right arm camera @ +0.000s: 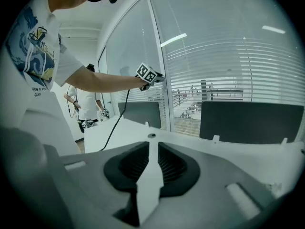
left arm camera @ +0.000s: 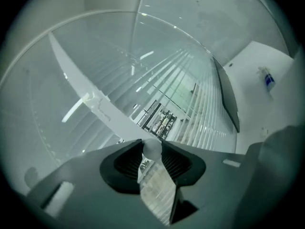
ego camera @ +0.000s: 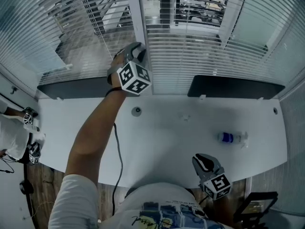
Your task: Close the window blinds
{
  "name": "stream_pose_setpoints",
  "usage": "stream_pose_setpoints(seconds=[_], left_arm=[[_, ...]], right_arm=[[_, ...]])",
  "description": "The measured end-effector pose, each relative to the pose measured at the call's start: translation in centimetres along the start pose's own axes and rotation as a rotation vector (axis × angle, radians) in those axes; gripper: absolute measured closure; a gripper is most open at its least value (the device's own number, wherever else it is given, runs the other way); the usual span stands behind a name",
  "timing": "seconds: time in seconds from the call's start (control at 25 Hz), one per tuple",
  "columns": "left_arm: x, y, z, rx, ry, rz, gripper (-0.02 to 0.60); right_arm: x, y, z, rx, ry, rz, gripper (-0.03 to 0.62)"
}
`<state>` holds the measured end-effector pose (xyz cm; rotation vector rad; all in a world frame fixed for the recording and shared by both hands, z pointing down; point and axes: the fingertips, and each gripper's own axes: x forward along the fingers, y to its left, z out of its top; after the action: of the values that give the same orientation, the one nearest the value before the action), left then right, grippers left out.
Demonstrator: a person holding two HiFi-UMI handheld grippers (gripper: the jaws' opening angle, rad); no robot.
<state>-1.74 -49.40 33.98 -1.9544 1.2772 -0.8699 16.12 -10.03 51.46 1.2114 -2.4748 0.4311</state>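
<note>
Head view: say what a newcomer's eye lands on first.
The left gripper reaches up to the blinds, whose slats stand open, and its jaws pinch the tip of the wand. Low at the right, the right gripper hangs empty at the near edge of the white desk, near a small bottle.

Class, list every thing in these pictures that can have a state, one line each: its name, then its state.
left tool: raised to the blinds, shut on the wand.
right tool: held low, jaws a narrow gap apart, empty.
blinds: lowered, slats open, room beyond showing through.
bottle: lying on its side on the table.
</note>
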Motion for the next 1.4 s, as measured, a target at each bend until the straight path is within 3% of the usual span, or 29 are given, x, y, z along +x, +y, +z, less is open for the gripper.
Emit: stream_pose_setpoints(seconds=[0.24,0.44,0.96,1.04,1.28,1.4], left_arm=[[-0.2,0.7,-0.2,-0.314,-0.024,0.018,0.462],[-0.3,1.1,-0.6,-0.495,-0.035,0.03,0.462],[-1.0,1.7,-1.2,-1.095,-0.098,0.02,0.462],[-0.9,1.8,-1.2,-1.091,-0.096,0.022,0.46],[-0.9,1.7,-1.5,-0.977,-0.095,0.007,0.435],[-0.7,2.8,-1.5,-0.858,-0.099,0.024,0.399]], right_arm=[[0.1,-0.2,0.1,-0.007,-0.005,-0.003,0.548],[0.1,-0.1,0.1,-0.001,0.001,-0.001,0.548],[-0.1,-0.1,-0.2,0.004,-0.01,-0.002,0.548],[0.0,-0.2,0.0,0.004,-0.01,-0.002,0.548],[-0.2,-0.4,0.0,0.005,-0.008,-0.008,0.548],[0.6,-0.6,0.6,0.005,-0.012,-0.006,0.548]])
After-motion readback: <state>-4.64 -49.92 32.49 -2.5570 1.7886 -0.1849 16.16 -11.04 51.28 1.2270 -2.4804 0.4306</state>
